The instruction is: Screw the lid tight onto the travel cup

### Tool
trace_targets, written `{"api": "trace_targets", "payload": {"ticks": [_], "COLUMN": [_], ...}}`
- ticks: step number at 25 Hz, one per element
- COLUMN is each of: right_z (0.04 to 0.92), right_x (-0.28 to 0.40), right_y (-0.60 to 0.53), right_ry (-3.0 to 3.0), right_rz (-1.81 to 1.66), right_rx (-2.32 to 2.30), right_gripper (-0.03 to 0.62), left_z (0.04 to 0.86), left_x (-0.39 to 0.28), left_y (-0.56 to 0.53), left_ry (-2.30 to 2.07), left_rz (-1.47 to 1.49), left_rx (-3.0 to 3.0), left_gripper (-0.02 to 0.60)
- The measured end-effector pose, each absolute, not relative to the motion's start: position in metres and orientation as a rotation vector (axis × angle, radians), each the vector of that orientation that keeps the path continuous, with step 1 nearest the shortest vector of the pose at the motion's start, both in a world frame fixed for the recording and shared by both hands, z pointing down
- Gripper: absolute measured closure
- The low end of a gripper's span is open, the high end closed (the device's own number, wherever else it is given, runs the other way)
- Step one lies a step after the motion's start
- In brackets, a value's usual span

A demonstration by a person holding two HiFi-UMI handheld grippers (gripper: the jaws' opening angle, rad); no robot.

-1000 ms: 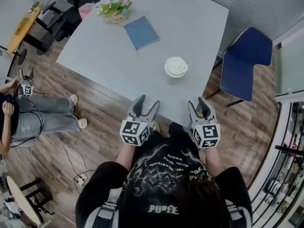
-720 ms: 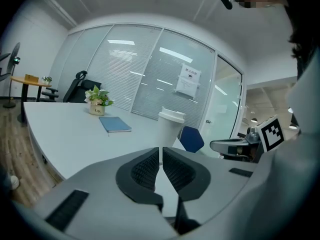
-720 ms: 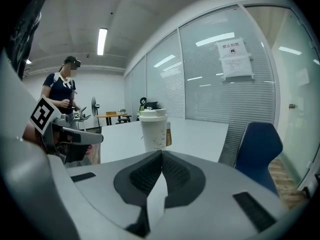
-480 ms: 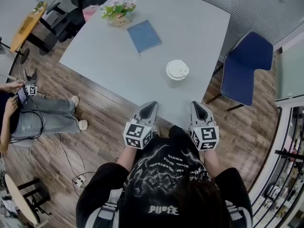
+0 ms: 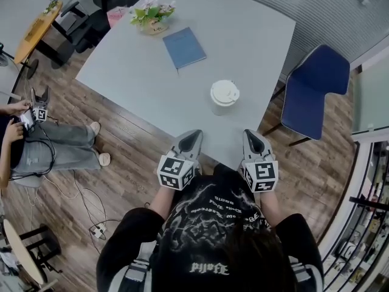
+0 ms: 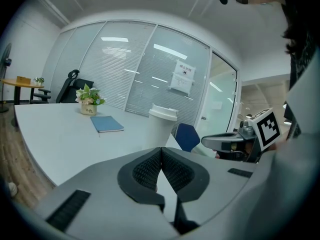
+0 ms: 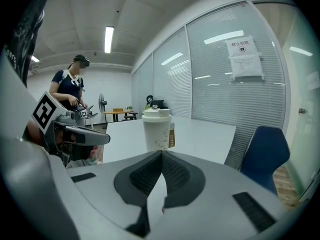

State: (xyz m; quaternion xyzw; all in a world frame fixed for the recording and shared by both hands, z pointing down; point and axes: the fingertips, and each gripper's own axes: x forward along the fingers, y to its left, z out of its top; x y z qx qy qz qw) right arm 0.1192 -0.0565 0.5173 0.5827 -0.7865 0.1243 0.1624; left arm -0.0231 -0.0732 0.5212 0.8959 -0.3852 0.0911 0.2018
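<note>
The white cup (image 5: 224, 102) stands upright on the pale bench (image 5: 134, 78), close to the edge nearest the person who holds the tools. Its white lid (image 5: 225, 91) sits on top, but I cannot tell how tight it is. The left tool (image 5: 195, 133) and the right tool (image 5: 250, 133) are held side by side at that near edge, apart from each other. Both point toward the cup and neither touches it. The cup is a little way in front of them, about between the two. Each tool has its two sides pressed together, with nothing between them. Farther back on the bench lies a blue book (image 5: 184, 47). Beyond the book, near the far edge, stands a small pot of flowers (image 5: 151, 14). A blue chair (image 5: 316, 87) stands on the wood floor (image 5: 127, 163) to the right of the bench.
</note>
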Motion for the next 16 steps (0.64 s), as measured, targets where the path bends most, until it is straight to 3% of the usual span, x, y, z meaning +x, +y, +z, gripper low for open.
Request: {"api": "trace_targets", "payload": {"ticks": [16], "right_z": [0.524], "right_x": [0.124], "right_y": [-0.071], "right_ry": [-2.286], "right_rz": [0.332], "right_rx": [1.560], "right_gripper": [0.589], "left_z": [0.534], "left_x": [-0.015], "left_y": [-0.090], "left_ry": [-1.170], "left_rz": [0.294], "left_rx": [2.456], "left_gripper": [0.560]}}
